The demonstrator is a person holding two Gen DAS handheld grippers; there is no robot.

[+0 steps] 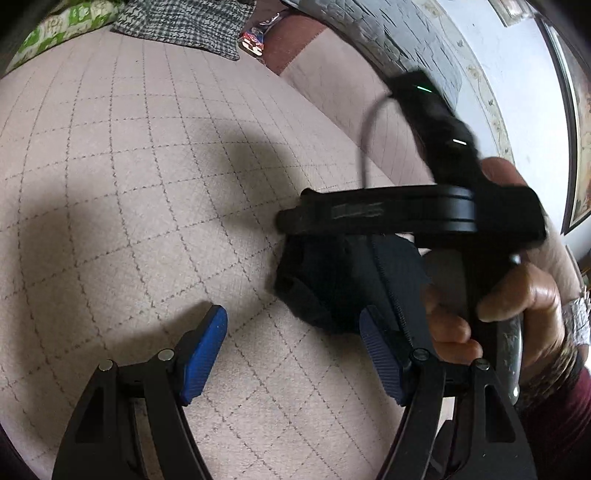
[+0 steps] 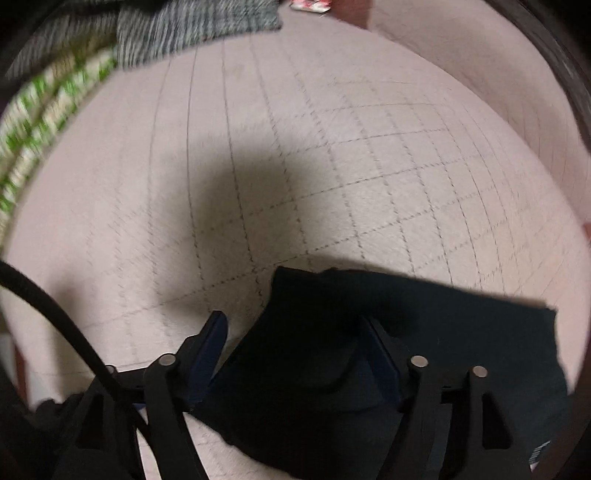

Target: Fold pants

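- I'm in a home living room: ahead of my tool stretches a pinkish quilted sofa cover (image 1: 147,166).
- Beyond it lie a houndstooth woven cloth (image 1: 184,26) and a green-and-white patterned cushion (image 1: 62,29).

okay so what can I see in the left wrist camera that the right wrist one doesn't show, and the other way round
Only the left wrist view shows the person's hand holding the right hand-held gripper, plus the wall and a framed picture.

Only the right wrist view shows the dark pants spread as a folded slab under the right hand-held gripper, with a black cable at its left.

Both show the pink quilted cover, the houndstooth cloth, the green patterned fabric, and open jaws.
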